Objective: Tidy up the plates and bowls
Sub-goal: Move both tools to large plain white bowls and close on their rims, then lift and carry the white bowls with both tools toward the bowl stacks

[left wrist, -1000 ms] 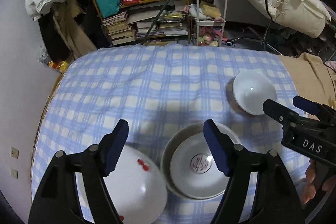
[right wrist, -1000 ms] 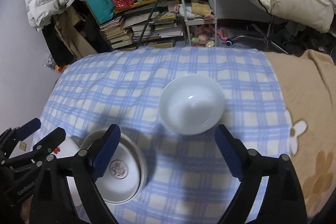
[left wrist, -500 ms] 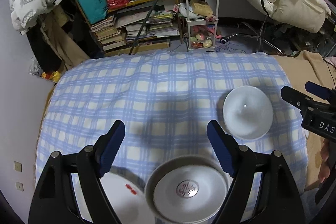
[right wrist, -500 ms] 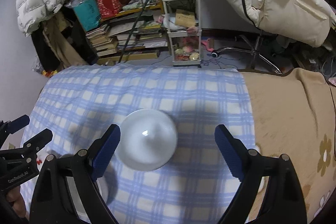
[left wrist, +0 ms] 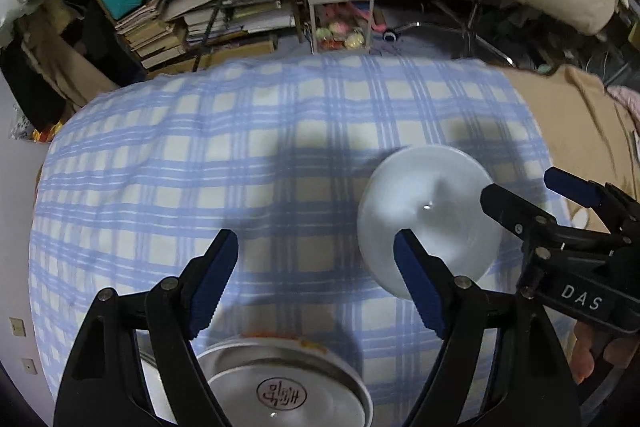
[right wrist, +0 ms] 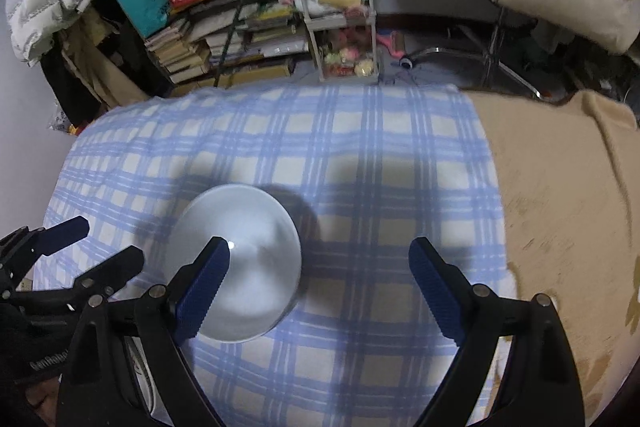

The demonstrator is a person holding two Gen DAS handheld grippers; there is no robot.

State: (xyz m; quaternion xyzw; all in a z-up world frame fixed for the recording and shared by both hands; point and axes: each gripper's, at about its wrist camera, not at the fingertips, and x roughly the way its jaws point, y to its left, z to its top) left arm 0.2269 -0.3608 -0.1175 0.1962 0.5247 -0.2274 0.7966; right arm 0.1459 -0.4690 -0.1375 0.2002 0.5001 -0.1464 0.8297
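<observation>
While both grippers hover with nothing between their fingers, the left gripper (left wrist: 316, 277) and right gripper (right wrist: 320, 285) stand wide open. The round white ceramic bowl (right wrist: 236, 267) rests on the blue checked cloth (right wrist: 360, 155), behind the right gripper's left finger (right wrist: 202, 291). Judged risk: closing off-centre could tip it on the soft surface.

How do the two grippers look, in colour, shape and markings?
Both the left gripper and the right gripper have black angular frames with silver rivets and ribbed blue pads on the jaws. The right one bears white letters "DAS" on its side.
</observation>
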